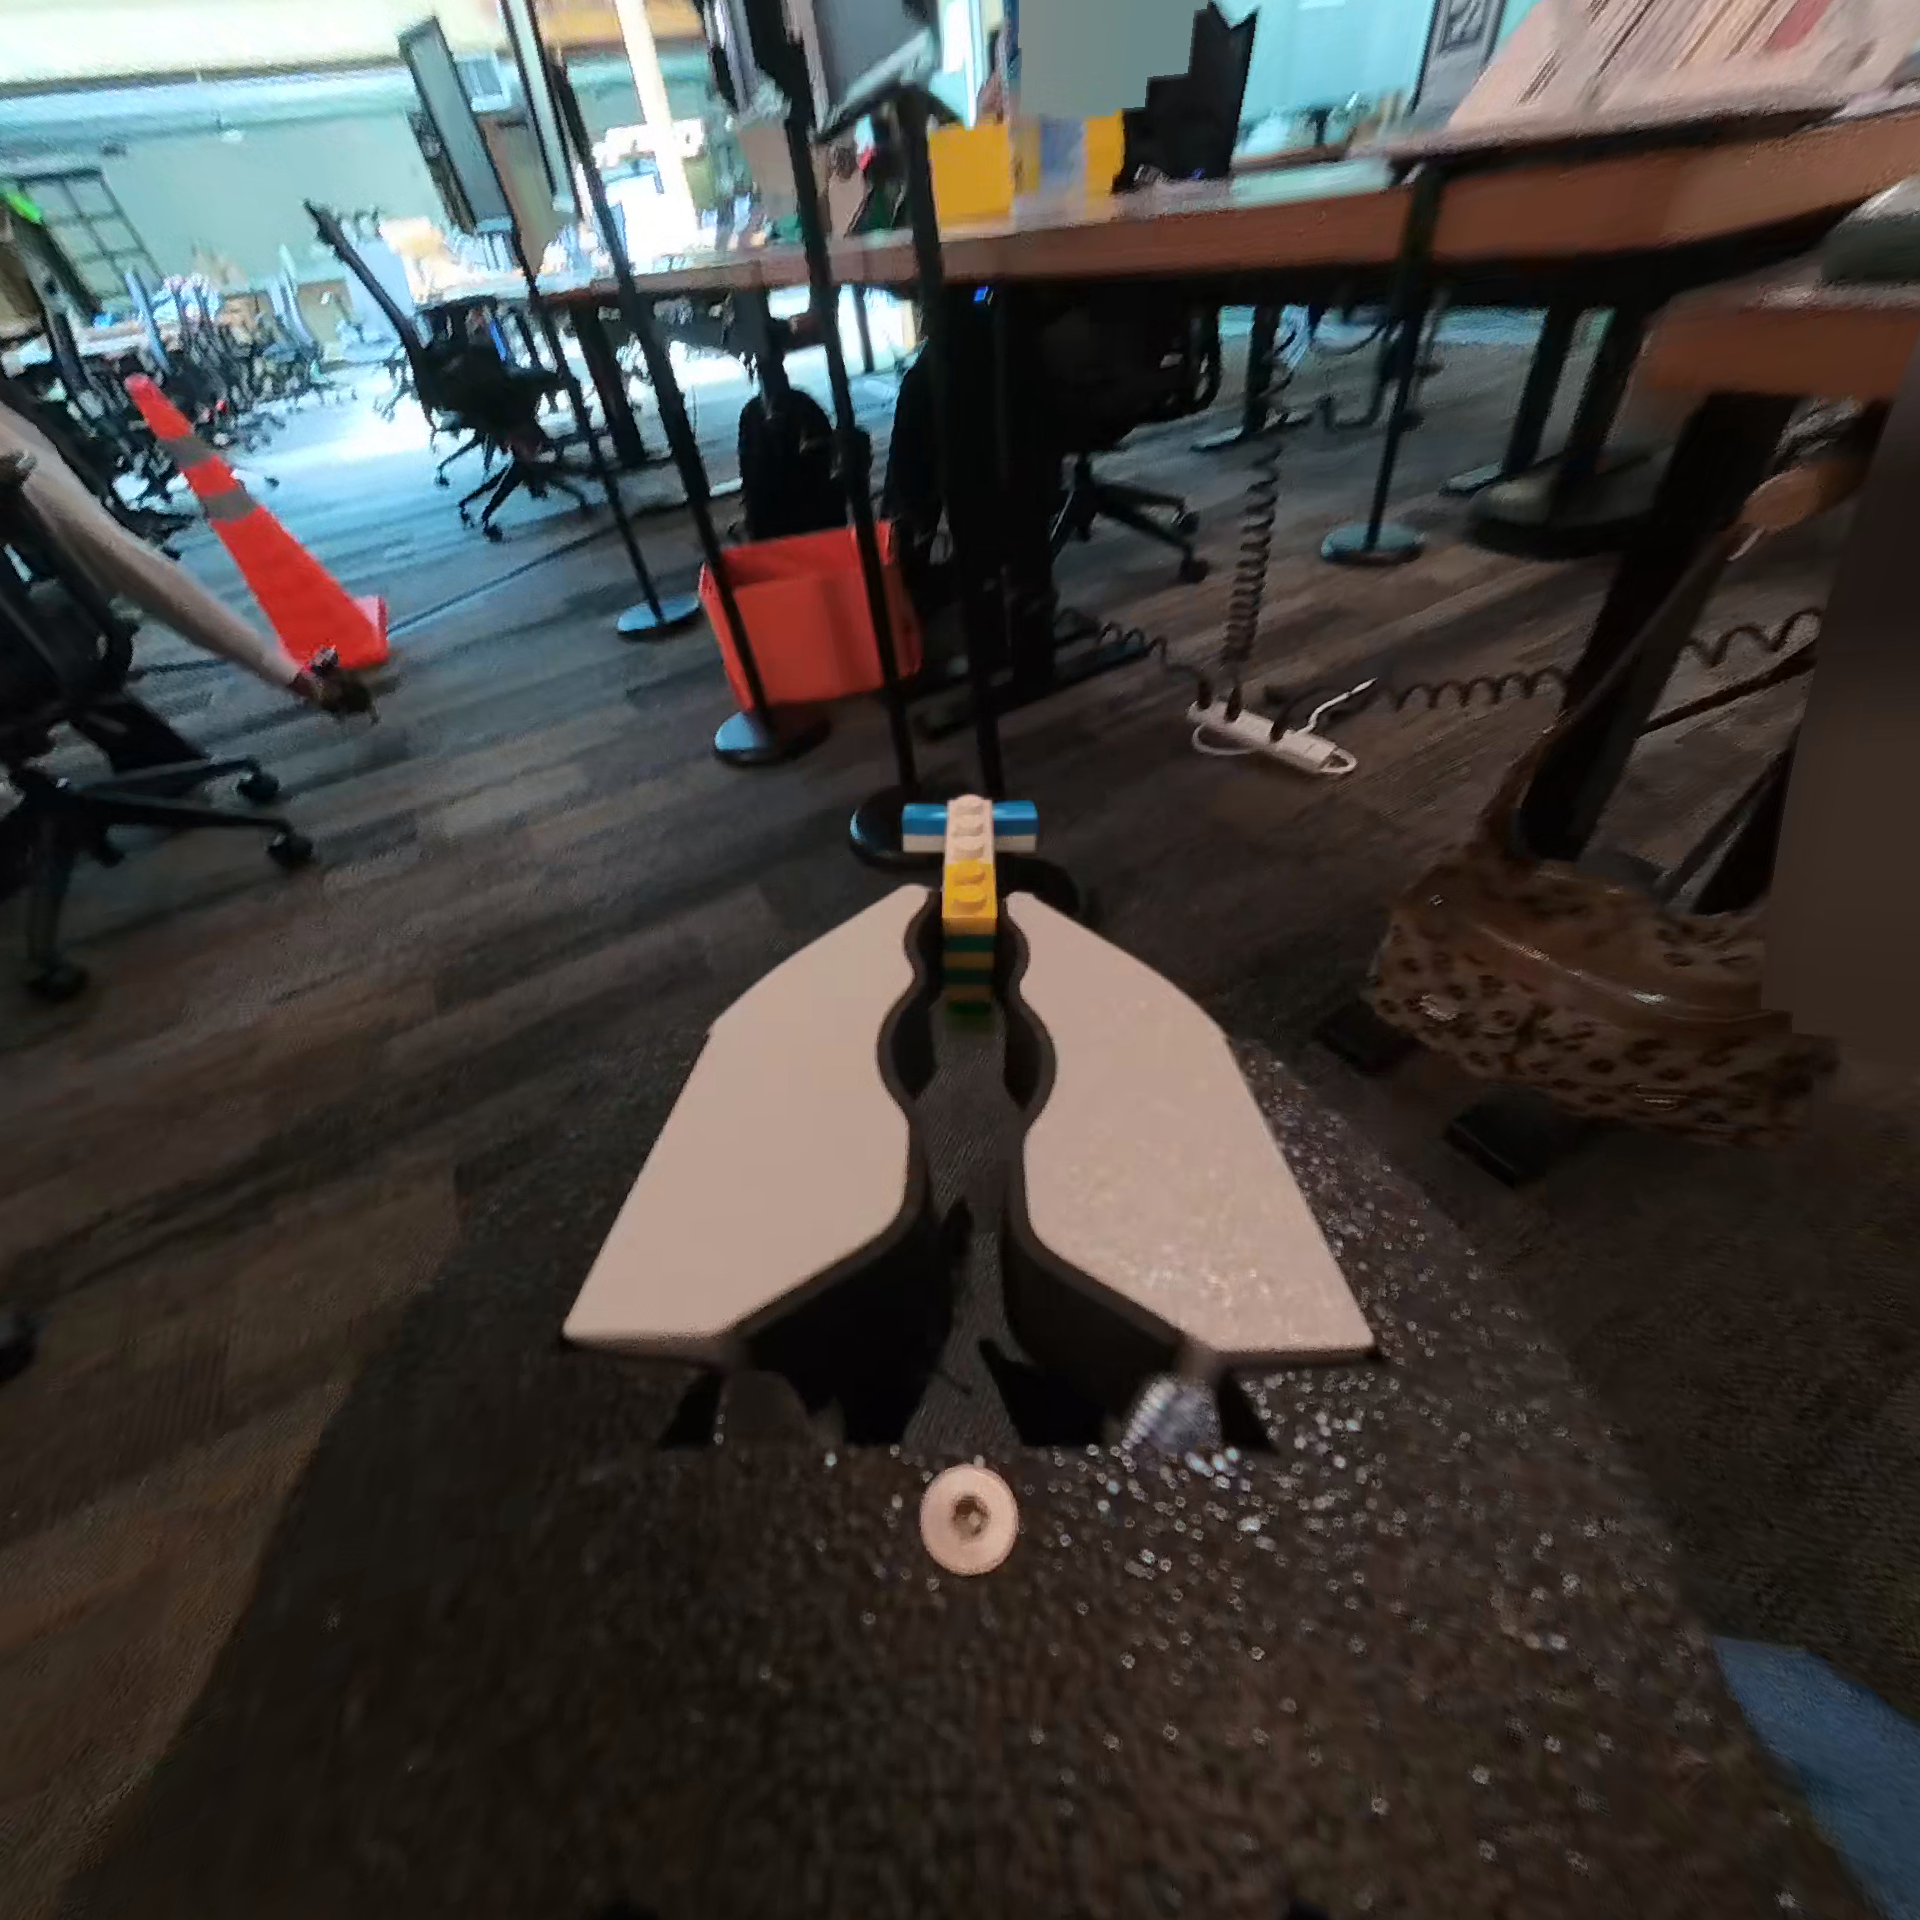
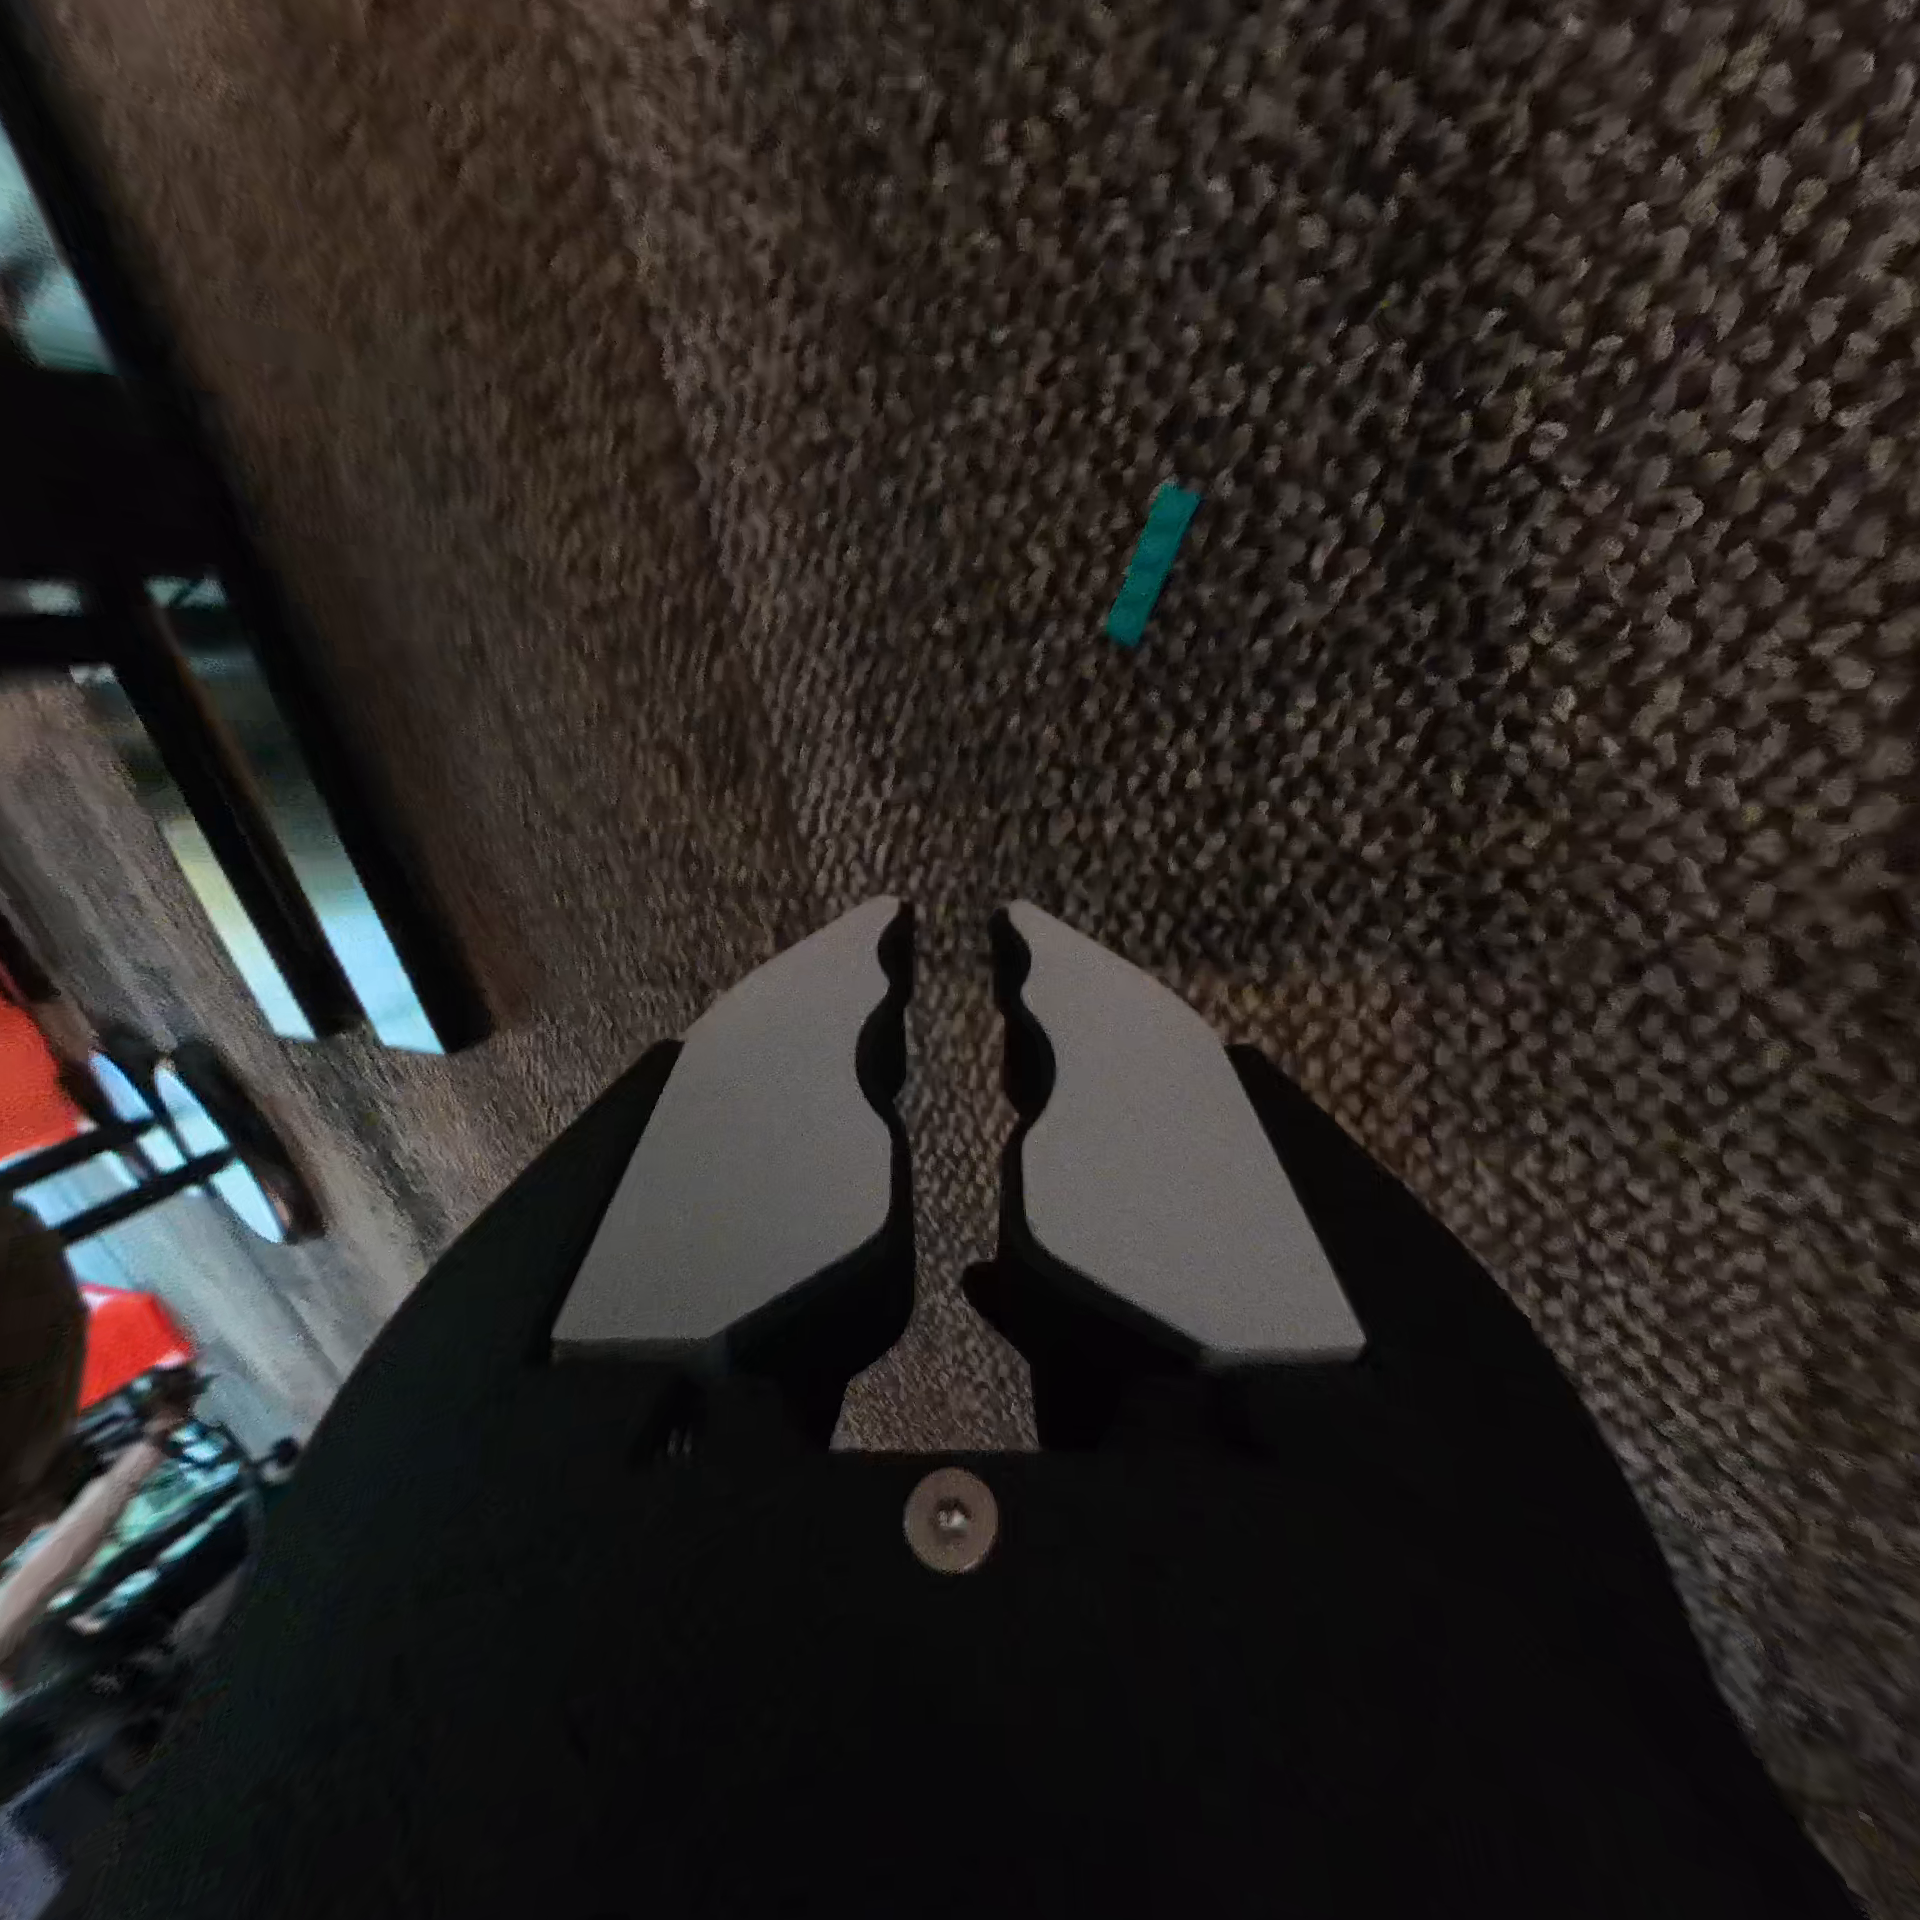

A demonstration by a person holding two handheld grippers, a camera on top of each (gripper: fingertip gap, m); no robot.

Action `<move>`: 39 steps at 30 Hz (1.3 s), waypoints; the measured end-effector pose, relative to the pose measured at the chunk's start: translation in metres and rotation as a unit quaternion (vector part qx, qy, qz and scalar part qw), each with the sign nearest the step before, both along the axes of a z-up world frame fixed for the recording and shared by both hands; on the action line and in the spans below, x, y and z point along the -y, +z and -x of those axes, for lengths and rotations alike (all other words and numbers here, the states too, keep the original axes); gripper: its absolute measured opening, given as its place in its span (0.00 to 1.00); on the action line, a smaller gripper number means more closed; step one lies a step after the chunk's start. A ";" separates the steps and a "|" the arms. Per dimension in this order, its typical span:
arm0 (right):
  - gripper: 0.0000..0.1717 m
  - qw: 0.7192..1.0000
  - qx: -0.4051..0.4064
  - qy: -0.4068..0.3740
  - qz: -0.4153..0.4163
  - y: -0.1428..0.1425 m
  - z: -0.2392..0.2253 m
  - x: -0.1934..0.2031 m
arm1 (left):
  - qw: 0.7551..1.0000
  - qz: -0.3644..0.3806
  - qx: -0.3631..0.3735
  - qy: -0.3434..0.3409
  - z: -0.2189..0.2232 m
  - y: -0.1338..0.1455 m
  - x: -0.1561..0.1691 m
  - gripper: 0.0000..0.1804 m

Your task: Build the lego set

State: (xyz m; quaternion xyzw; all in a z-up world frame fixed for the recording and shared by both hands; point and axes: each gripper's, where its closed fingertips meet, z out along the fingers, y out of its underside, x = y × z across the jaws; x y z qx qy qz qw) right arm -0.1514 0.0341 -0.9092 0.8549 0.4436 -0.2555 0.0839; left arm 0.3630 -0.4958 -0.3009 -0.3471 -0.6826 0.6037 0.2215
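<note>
Left gripper [image 1: 968,925] clamped on a stack of toy bricks [image 1: 968,914], its long axis running straight ahead. Right gripper [image 2: 951,925] narrowly parted and bare, close over the carpet [image 2: 1455,727]; teal strip [image 2: 1153,566] ahead, slightly right, lengthwise to the fingers.

Ahead of my tongs I see dark carpet [image 1: 468,935], long desks [image 1: 1195,239], office chairs [image 1: 468,384], an orange cone [image 1: 270,561] left, bright daylight far back.
</note>
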 end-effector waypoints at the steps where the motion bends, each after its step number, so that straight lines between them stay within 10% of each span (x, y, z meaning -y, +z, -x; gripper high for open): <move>1: 0.08 1.000 0.018 -0.001 0.004 -0.011 0.003 -0.005 | 1.000 -0.006 0.012 0.010 0.002 -0.009 0.008 0.05; 10: 0.11 0.986 0.121 0.061 -0.093 -0.063 0.022 -0.026 | 0.995 -0.023 0.090 -0.039 0.049 -0.070 0.016 0.05; 27: 0.11 0.973 0.131 0.009 -0.187 -0.084 0.036 -0.036 | 0.987 -0.051 0.135 -0.064 0.043 -0.098 0.012 0.05; 35: 0.04 0.984 0.070 0.087 -0.140 -0.072 0.035 -0.014 | 0.984 -0.032 0.159 -0.077 0.049 -0.097 0.008 0.05; 39: 0.04 0.942 -0.082 0.285 -0.158 -0.015 0.022 0.040 | 0.983 0.004 0.138 -0.119 0.079 -0.065 0.001 0.05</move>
